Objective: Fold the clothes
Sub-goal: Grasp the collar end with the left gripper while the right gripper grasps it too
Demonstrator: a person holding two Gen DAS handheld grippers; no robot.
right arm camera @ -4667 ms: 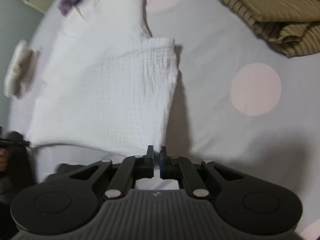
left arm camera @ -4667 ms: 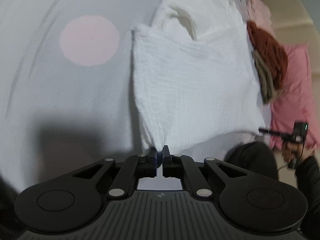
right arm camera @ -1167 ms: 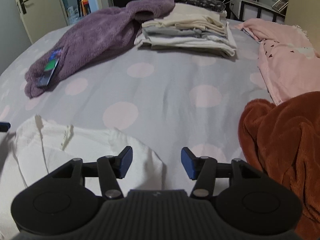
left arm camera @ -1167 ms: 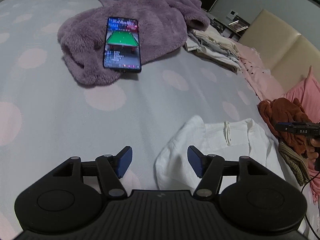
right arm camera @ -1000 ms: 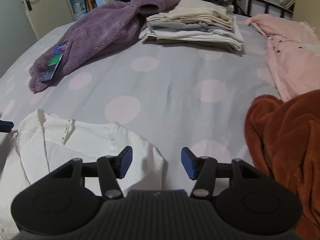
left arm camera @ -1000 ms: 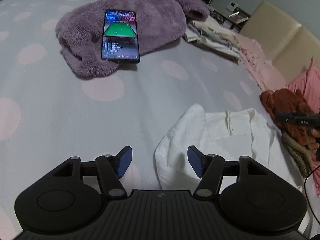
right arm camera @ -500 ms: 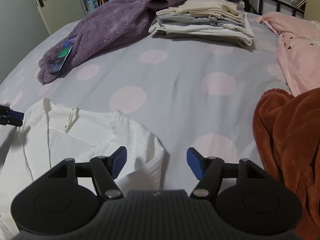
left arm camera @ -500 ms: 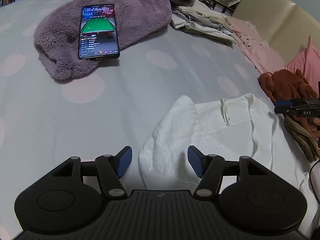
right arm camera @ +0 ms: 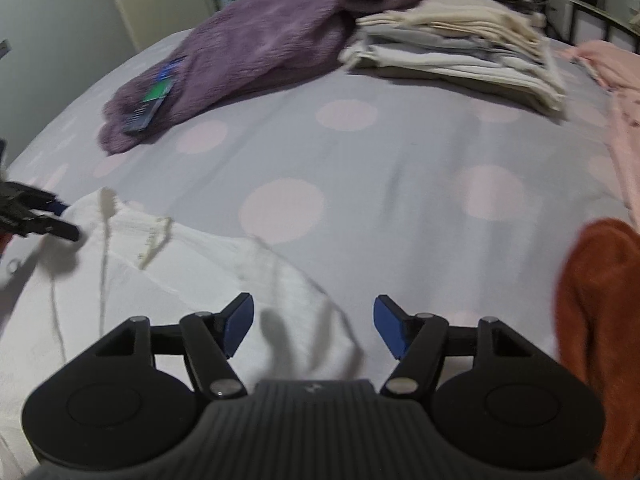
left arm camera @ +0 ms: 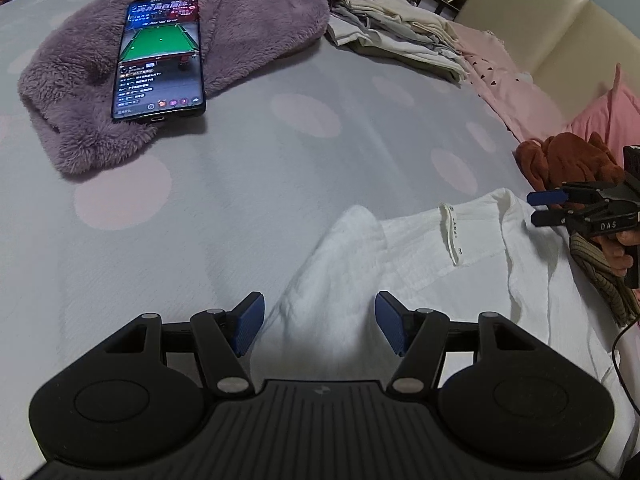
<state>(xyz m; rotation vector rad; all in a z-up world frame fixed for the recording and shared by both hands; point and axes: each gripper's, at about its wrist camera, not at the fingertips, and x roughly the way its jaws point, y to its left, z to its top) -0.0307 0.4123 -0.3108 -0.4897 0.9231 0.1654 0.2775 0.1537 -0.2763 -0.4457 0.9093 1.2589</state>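
Observation:
A white shirt [left arm camera: 440, 272] lies on the spotted grey bedspread [left arm camera: 240, 200], its collar label [left arm camera: 454, 232] facing up. My left gripper [left arm camera: 319, 312] hangs open just above the shirt's left shoulder corner, with cloth below the gap but no pad pressing on it. The right gripper [right arm camera: 314, 312] is open too, over the shirt's [right arm camera: 200, 272] right shoulder edge, holding nothing. Each gripper shows in the other's view: the right gripper [left arm camera: 548, 208] at the shirt's far right side, the left gripper [right arm camera: 52, 220] at its far left side.
A lit phone [left arm camera: 160, 56] rests on a purple fleece [left arm camera: 248, 12] at the back left. A stack of folded clothes [right arm camera: 460, 48] sits behind, a pink garment [left arm camera: 512, 84] to the right. A rust garment [right arm camera: 600, 320] and a striped olive one [left arm camera: 600, 276] lie by the shirt's right side.
Several seconds ago both grippers were shut on the shirt's hem; now both are open. Over the last second they sank toward the shoulder corners, and the right jaws widened slightly.

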